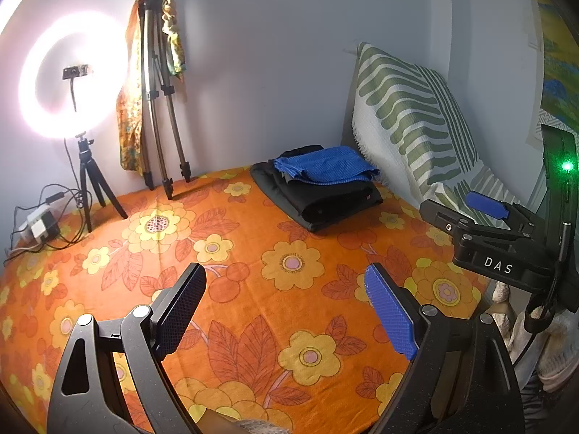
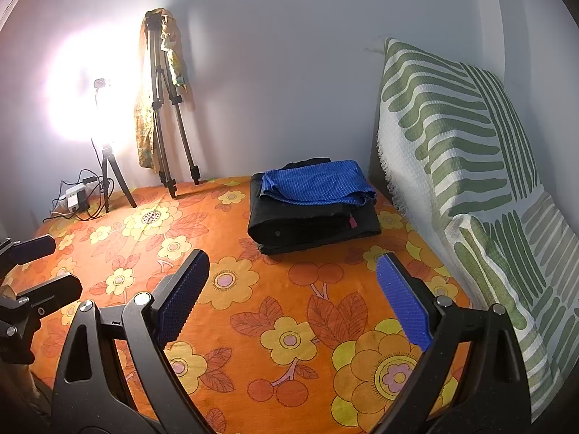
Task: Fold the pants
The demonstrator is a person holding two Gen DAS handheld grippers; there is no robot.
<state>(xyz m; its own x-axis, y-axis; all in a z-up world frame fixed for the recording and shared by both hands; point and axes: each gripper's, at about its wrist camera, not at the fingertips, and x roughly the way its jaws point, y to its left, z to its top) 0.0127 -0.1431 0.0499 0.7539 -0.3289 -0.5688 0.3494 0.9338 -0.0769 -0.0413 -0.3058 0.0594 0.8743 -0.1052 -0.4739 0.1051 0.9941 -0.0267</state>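
Observation:
A folded stack of clothes lies at the far side of the bed: black pants (image 1: 325, 206) (image 2: 311, 229) with a folded blue garment (image 1: 325, 168) (image 2: 318, 182) on top. My left gripper (image 1: 285, 275) hovers open over bare sheet, well short of the stack, nothing between its fingers. It also shows at the left edge of the right wrist view, left gripper (image 2: 67, 262). My right gripper (image 2: 293, 258) is open too, empty, above the sheet in front of the stack. Part of the right gripper (image 1: 459, 209) shows at the right of the left wrist view.
An orange floral sheet (image 1: 253, 282) (image 2: 275, 307) covers the bed. A green-striped white pillow (image 1: 409, 115) (image 2: 463, 137) leans on the right wall. At the back left stand a lit ring light (image 1: 68, 79), a tripod (image 1: 159, 108) draped with cloth, and a power strip (image 1: 38, 226) with cables.

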